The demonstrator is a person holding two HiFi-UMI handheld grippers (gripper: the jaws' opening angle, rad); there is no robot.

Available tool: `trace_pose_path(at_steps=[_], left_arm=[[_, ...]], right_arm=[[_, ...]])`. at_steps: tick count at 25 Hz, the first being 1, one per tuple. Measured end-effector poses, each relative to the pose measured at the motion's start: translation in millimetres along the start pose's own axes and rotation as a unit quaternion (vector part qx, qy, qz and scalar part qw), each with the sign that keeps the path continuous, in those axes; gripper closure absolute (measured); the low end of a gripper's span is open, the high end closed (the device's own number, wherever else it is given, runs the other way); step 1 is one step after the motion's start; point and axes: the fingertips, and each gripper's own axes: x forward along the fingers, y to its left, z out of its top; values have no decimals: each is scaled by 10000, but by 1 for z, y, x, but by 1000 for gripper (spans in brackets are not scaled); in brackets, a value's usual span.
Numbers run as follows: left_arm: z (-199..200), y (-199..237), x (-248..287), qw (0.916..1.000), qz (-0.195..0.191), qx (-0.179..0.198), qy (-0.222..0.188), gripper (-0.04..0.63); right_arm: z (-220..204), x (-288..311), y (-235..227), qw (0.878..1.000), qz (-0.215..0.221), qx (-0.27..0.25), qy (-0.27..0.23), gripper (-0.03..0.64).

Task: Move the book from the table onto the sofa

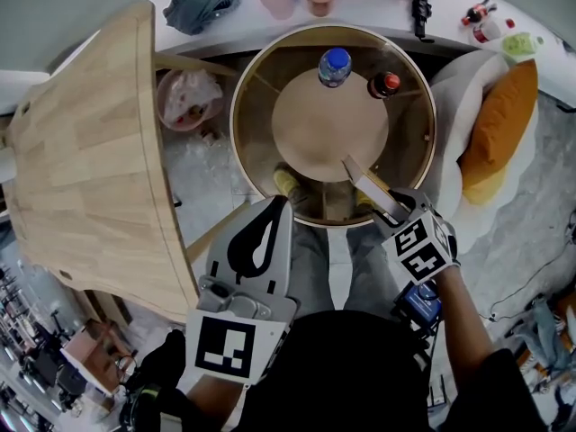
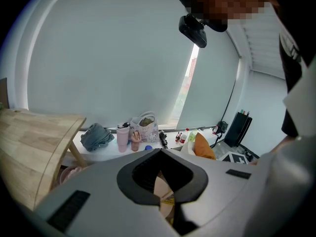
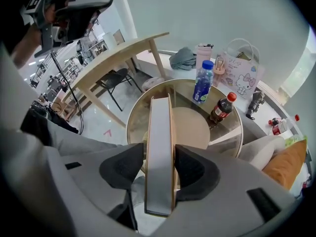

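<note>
The book (image 3: 159, 157) stands on edge between the jaws of the right gripper (image 3: 160, 168). Both pads press against its covers, and the page block faces the gripper's camera. From the head view, the book (image 1: 367, 185) sits over the near rim of the round table (image 1: 241, 88), with the right gripper (image 1: 389, 207) tilted steeply downward. Whether the book's lower edge touches the glass top cannot be told.

The left gripper (image 1: 270, 210) is beside it, to the left. Its jaws are pressed together at the tips with nothing between them.

On the far side of the round table stand a water bottle (image 1: 334, 67) with a blue cap and a cola bottle (image 1: 384, 84) with a red cap, near each other. The sofa (image 1: 457, 88) lies right of the table and carries an orange cushion (image 1: 499, 120). A wooden table (image 1: 81, 160) stands to the left.
</note>
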Motion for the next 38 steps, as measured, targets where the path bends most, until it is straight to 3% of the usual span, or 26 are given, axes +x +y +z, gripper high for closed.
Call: trace_pose_path(at_steps=[5, 15, 21, 23, 25, 31, 38], left_arm=[[-2, 8, -3, 10000, 15, 7, 29, 588], [4, 7, -6, 9997, -193, 173, -13, 588], [20, -9, -2, 9959, -621, 596, -278, 588], [20, -19, -1, 9944, -733, 744, -141, 588], [18, -32, -1, 9922, -883, 882, 14, 588], [51, -99, 5, 9810, -1488, 1163, -444, 588], [74, -193, -9, 9662, -1980, 1459, -779, 588]], right_arm=[[-1, 6, -3, 9997, -222, -87, 99, 450], [-2, 11, -8, 9978, -506, 373, 193, 465], [-5, -4, -12, 9947, -715, 737, -11, 466], [-6, -19, -14, 9921, -816, 939, -183, 466], [-11, -37, -17, 9890, -920, 1108, -346, 466], [-30, -116, -37, 9705, -1299, 1795, -946, 466], [-76, -216, -47, 9443, -1791, 2197, -1674, 466]])
